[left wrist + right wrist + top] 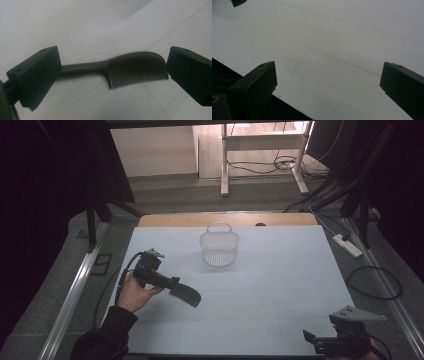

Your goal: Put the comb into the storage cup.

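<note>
One comb (130,68) between open left tool (113,75) jaws; one basket (219,248).

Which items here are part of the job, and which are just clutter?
In the job:
- comb, lying on the table between the wide-open jaws of the left hand-held gripper
- white wire basket, possibly where it goes

Lying about:
- right hand-held gripper, open and idle at the near corner
- power strip and cables on the floor
- desk frame behind
</note>
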